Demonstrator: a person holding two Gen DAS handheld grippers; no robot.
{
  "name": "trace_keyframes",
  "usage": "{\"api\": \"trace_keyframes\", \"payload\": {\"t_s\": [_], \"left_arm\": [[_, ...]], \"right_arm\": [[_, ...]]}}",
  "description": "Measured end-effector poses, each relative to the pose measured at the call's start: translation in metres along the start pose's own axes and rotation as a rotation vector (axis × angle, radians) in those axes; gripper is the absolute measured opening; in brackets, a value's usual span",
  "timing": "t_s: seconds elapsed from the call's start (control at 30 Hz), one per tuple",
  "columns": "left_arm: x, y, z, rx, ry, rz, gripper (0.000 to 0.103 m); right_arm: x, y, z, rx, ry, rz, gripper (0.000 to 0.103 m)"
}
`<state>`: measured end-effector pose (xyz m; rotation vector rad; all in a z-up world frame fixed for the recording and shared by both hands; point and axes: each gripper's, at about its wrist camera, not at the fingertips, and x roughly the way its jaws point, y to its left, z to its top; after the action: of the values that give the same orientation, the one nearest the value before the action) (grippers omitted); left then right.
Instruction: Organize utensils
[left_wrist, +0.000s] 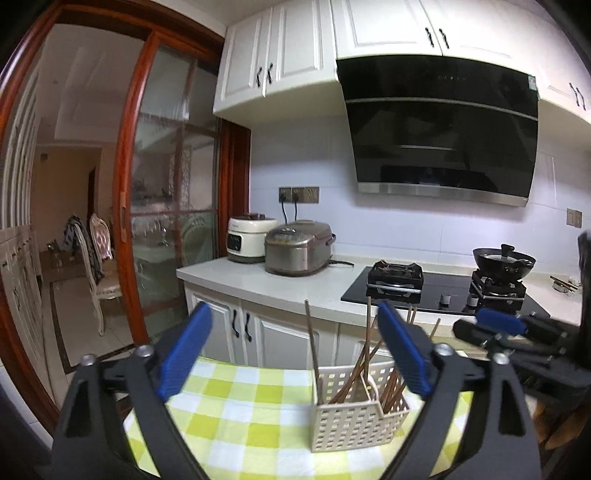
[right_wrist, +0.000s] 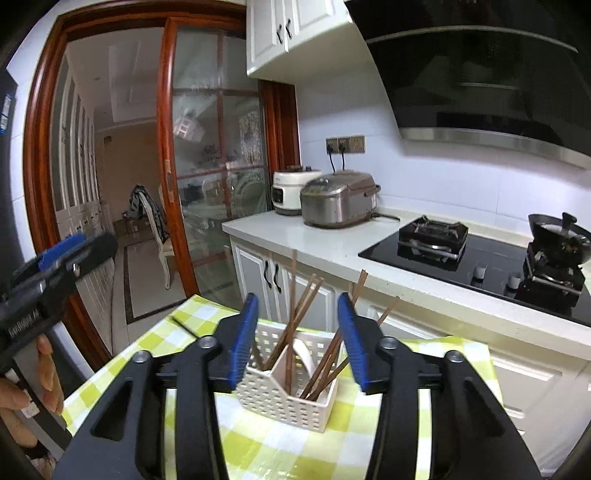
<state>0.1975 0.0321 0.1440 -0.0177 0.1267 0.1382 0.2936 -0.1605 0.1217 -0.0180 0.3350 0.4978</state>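
The chopsticks (right_wrist: 295, 332) are seen standing in the basket (right_wrist: 284, 398) on the checked tabletop (right_wrist: 258, 443). Both the left gripper (left_wrist: 295, 354) and right gripper (right_wrist: 297, 339) are shown with jaws released, empty, near the basket. The light basket could be tipped if a protruding chopstick were knocked.

White basket (right_wrist: 284, 402), brown chopsticks (right_wrist: 291, 314), yellow-checked cloth (right_wrist: 280, 454).

You face a white counter (left_wrist: 258, 280) under white wall cabinets (left_wrist: 277, 55); left of it a red-framed sliding glass door (left_wrist: 170, 206) (dining chair (left_wrist: 99, 258) beyond), right of it a black range hood (left_wrist: 443, 129).
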Motion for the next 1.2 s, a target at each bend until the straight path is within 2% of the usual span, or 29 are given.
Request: {"api": "trace_keyframes", "payload": {"t_s": [0.07,0.27,0.37,0.47,0.57,0.8,1.2], "left_arm": [[-0.017,0.004,-0.007,-0.002,-0.010,0.009,0.098],[-0.057,0.007,-0.040,0.016,0.007,0.004,0.098],[-0.070,0.006,-0.056,0.015,0.012,-0.001,0.098],[-0.078,0.005,-0.072,0.015,0.034,-0.003,0.098],[-0.080,0.002,-0.086,0.027,0.059,-0.059,0.098],[-0.071,-0.002,-0.109,-0.002,0.115,-0.127,0.098],[-0.065,-0.006,-0.113,0.016,0.119,-0.112,0.098]], "right_arm": [[-0.017,0.006,-0.003,-0.001,-0.014,-0.002,0.053],[-0.062,0.022,-0.025,0.003,-0.047,0.003,0.073],[-0.076,0.029,-0.046,0.003,-0.046,-0.007,0.077],[-0.083,0.028,-0.067,0.019,-0.027,-0.015,0.079],[-0.083,0.022,-0.086,0.043,0.006,0.002,0.081],[-0.080,0.011,-0.106,0.070,0.040,0.004,0.083],[-0.077,0.019,-0.107,0.026,0.033,-0.008,0.085]]}}
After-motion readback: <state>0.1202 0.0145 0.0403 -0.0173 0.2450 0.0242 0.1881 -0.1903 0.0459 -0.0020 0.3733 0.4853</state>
